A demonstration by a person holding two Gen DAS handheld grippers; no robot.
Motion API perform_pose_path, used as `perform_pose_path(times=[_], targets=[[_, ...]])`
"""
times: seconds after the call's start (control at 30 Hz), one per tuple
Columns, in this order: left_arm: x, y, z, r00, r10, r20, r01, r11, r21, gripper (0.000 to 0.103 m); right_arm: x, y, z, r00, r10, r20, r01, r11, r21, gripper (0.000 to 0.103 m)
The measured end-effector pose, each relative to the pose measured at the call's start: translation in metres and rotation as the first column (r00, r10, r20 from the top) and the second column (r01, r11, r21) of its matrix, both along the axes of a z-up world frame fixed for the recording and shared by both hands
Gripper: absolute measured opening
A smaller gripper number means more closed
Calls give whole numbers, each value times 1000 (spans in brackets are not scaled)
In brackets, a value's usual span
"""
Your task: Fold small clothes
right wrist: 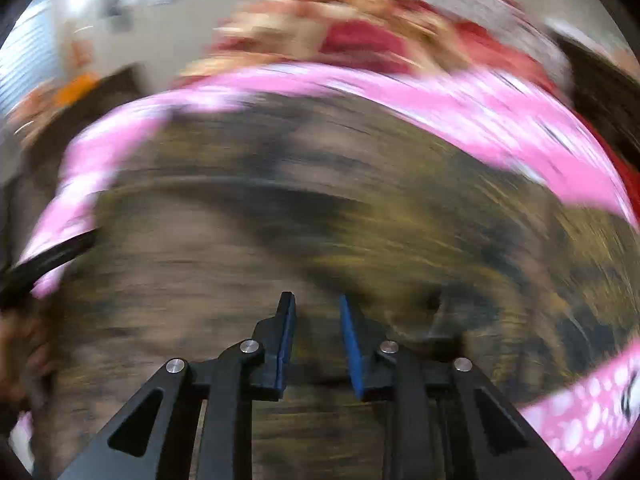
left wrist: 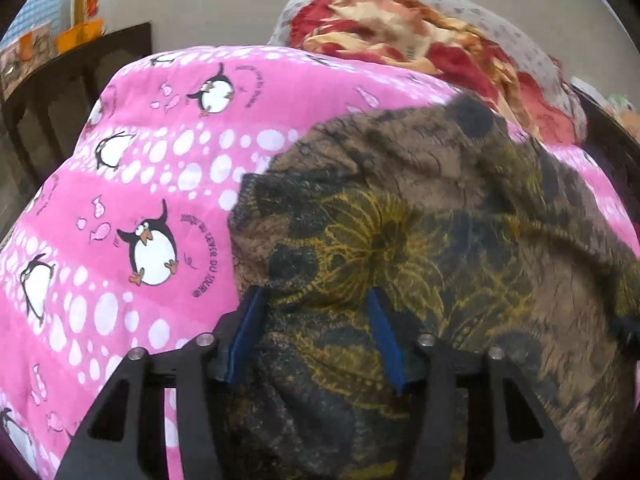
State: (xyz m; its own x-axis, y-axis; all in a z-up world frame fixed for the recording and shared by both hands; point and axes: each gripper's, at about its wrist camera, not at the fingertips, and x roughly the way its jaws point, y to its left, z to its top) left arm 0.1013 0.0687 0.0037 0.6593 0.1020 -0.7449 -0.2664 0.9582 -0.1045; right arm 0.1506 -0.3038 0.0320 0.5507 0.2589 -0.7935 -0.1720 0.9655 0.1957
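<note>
A brown cloth with yellow flowers is spread crumpled over a pink penguin bedsheet. The left gripper is held over the cloth's near edge, its jaws parted, with cloth bunched between them but not pinched. The right gripper, seen blurred above the same cloth, shows a narrow gap with nothing clamped.

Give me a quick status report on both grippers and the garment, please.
Left gripper open over brown patterned garment. Right gripper jaws slightly apart, view blurred, nothing visibly gripped. Garment rumpled on pink penguin blanket. Nothing in the way.
</note>
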Motion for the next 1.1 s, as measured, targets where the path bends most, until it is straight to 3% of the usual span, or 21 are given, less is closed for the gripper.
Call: perform_pose_path(times=[0.03, 0.13, 0.3, 0.37, 0.47, 0.53, 0.57, 0.63, 0.7, 0.73, 0.77, 0.8, 0.83, 0.9, 0.97, 1.03, 1.1], targets=[[-1, 4, -1, 1000, 2, 8, -2, 1000, -19, 55, -1, -18, 0, 999, -53, -4, 53, 998, 43, 2], [-2, 14, -4, 1000, 6, 23, -4, 996, -85, 60, -8, -29, 9, 997, -77, 16, 76, 997, 32, 1], [-3, 13, -4, 999, 17, 29, -14, 995, -97, 62, -4, 7, 43, 993, -2, 118, 4, 1000, -12, 14], [-1, 9, -3, 1000, 18, 21, -16, 997, -77, 62, 24, 18, 35, 996, 31, 85, -27, 999, -46, 26], [1, 9, -2, 1000, 18, 19, -17, 997, -75, 62, 60, 7, 6, 998, -58, -10, 54, 973, -226, 25], [2, 9, -2, 1000, 19, 19, -17, 997, -74, 62, 64, -8, 6, 995, -97, -32, 90, 980, -179, 25], [2, 9, -2, 1000, 19, 21, -18, 997, -76, 62, 59, -5, 15, 994, -111, -12, 106, 974, -198, 25], [5, 9, -1, 1000, 21, 20, -19, 997, -77, 63, 44, 9, 36, 995, -73, 71, 87, 973, -212, 29], [6, 8, -1, 1000, 24, 18, -22, 997, -71, 63, 28, 31, 50, 992, 28, 121, -10, 989, -148, 29], [7, 7, -1, 1000, 22, 15, -21, 998, -65, 64, 24, 45, 49, 988, 103, 117, -87, 987, -136, 30], [7, 7, -1, 1000, 21, 14, -20, 998, -63, 65, 24, 59, 40, 983, 158, 94, -138, 971, -195, 31], [7, 7, -1, 1000, 19, 14, -18, 998, -66, 65, 27, 62, 29, 986, 153, 65, -130, 955, -267, 31], [7, 8, -2, 1000, 18, 16, -17, 997, -70, 66, 37, 53, 10, 996, 88, 8, -82, 951, -298, 39], [10, 6, -2, 1000, 12, 9, -12, 998, -60, 68, 42, 24, 7, 999, -36, -26, 32, 987, -155, 59], [12, 5, -2, 1000, 0, 3, 0, 998, -58, 74, 34, 21, 23, 998, -61, -27, 57, 989, -139, 57], [13, 5, -2, 1000, -23, 7, 23, 997, -73, 82, 8, 26, 41, 999, 2, 47, 4, 992, -130, 57], [14, 6, -2, 999, -37, 12, 38, 995, -89, 86, -17, 23, 34, 997, 61, 37, -57, 992, -110, 57]])
